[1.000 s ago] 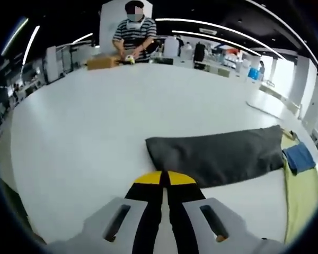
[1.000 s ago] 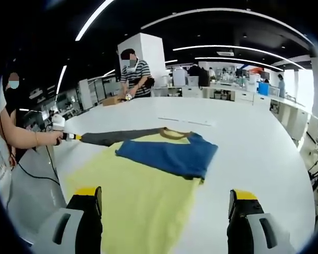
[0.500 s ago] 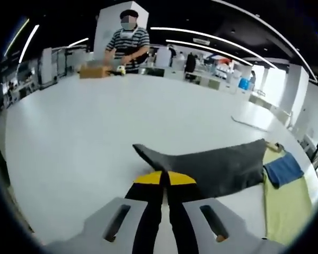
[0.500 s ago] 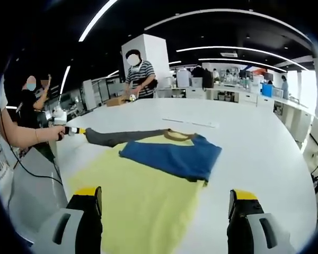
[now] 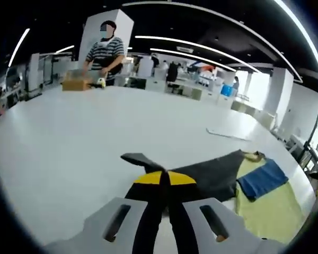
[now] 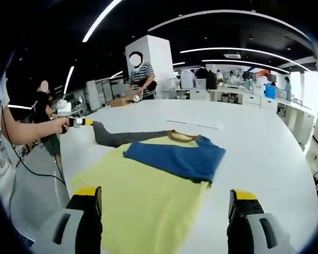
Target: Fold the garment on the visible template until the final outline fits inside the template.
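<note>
The garment is a yellow shirt (image 6: 143,196) lying flat on the white table (image 6: 265,153). Its blue sleeve (image 6: 175,156) is folded across the chest, below the brown collar (image 6: 180,136). A dark grey sleeve (image 6: 132,137) stretches off to the left. My left gripper (image 6: 78,122), held in a person's hand, is shut on that sleeve's end and holds it a little above the table. In the left gripper view the shut left gripper (image 5: 164,179) pinches the grey sleeve (image 5: 206,172), with the blue sleeve (image 5: 262,180) and yellow body (image 5: 265,214) to the right. My right gripper (image 6: 166,197) stands open over the shirt's hem, holding nothing.
A person in a striped top (image 6: 141,76) works at a cardboard box (image 5: 77,83) at the table's far edge. A thin white strip (image 6: 193,124) lies on the table beyond the collar. The near table edge (image 6: 58,159) runs on the left by the person's arm.
The left gripper has risen and moved toward the shirt with the grey sleeve's end, which now curls up off the table. The right gripper has stayed open in place.
</note>
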A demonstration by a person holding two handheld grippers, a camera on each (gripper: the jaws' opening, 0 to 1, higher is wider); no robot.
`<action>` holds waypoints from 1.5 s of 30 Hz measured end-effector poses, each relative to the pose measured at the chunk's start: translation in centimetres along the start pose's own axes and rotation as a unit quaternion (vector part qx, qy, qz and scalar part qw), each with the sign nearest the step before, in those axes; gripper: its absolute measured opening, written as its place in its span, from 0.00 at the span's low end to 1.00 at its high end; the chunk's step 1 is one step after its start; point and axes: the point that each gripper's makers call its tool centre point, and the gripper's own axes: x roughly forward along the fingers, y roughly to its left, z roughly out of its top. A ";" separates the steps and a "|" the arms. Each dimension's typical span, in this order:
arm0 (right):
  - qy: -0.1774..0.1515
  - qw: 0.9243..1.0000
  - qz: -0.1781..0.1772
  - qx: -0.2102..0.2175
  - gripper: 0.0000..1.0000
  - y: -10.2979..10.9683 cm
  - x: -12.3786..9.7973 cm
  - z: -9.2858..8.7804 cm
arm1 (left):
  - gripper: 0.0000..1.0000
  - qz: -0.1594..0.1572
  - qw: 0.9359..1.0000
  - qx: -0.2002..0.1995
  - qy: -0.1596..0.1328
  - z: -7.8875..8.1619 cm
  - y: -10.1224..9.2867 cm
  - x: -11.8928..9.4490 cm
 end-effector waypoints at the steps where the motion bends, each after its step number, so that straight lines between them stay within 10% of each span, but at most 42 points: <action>1: 0.000 1.000 0.001 0.000 0.99 0.0 0.0 0.0 | 0.00 -0.005 1.000 0.003 -0.002 0.2 -0.5 0.0; 45: -0.008 1.000 0.028 0.012 0.99 0.5 -0.3 -1.2 | 0.00 -0.164 0.985 0.045 -0.038 3.9 -17.7 2.1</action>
